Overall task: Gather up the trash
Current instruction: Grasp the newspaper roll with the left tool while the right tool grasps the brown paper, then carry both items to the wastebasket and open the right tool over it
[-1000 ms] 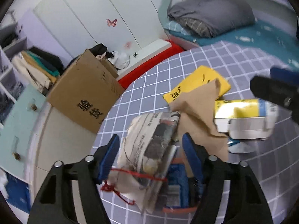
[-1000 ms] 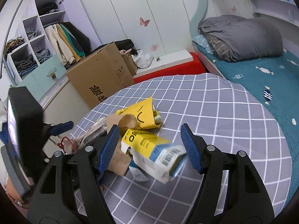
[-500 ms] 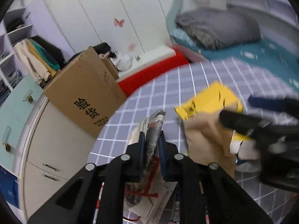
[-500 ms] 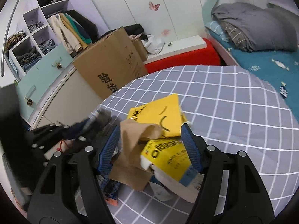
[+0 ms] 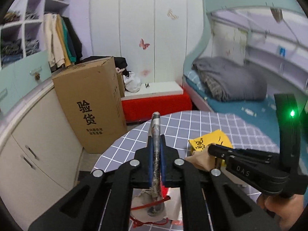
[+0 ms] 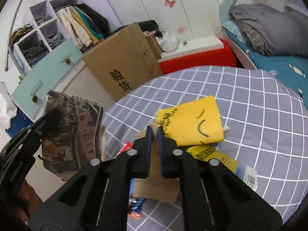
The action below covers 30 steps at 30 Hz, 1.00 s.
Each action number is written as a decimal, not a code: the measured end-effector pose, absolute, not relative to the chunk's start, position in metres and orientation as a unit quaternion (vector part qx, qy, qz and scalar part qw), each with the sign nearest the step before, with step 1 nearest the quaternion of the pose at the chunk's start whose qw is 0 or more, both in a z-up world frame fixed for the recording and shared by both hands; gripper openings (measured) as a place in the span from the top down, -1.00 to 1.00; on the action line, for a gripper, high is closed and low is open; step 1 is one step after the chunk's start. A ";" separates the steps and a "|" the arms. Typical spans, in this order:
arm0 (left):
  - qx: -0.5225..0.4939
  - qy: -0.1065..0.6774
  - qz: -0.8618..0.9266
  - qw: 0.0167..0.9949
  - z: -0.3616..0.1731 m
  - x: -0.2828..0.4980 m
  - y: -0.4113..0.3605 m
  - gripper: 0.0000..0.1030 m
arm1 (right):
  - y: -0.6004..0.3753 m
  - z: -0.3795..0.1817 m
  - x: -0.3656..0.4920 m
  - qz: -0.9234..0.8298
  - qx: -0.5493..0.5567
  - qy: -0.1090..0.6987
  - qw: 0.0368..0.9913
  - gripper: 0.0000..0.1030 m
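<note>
Newspaper at far left, lifted off the surface, pinched edge-on in the left tongs; those jaws have just closed on it. In the left wrist view it runs as a thin strip between the blue pads, with a red string looped round its lower end. Behind it, off the surface: cardboard box on the floor, shelves with clothes further left.

Centre: right tongs, jaws just closed, pinching a brown paper sheet whose top edge sticks up between the pads. Sheet lies over a red-and-blue wrapper near the surface's left edge.

Right of the tongs: yellow envelope flat on the checked surface, touching the brown sheet. Just nearer, a yellow carton on its side, partly under the envelope. Bed with grey blanket at far right.
</note>
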<state>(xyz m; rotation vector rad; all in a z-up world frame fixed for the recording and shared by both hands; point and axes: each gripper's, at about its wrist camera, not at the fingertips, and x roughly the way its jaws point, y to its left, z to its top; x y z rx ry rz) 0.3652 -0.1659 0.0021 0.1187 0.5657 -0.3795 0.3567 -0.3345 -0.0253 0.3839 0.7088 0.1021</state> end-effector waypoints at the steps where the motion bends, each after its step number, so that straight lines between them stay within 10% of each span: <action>1: 0.040 0.274 -0.188 0.942 0.005 0.362 -0.158 0.88 | -0.331 -0.021 0.354 0.050 0.183 0.339 0.922 0.91; 12: -0.157 0.259 -0.261 0.917 0.009 0.337 -0.099 0.89 | -0.306 0.032 0.307 0.061 0.169 0.281 0.943 0.92; 30: -0.179 0.232 -0.205 0.934 0.027 0.289 -0.023 0.88 | -0.207 0.086 0.266 0.139 0.122 0.258 0.948 0.92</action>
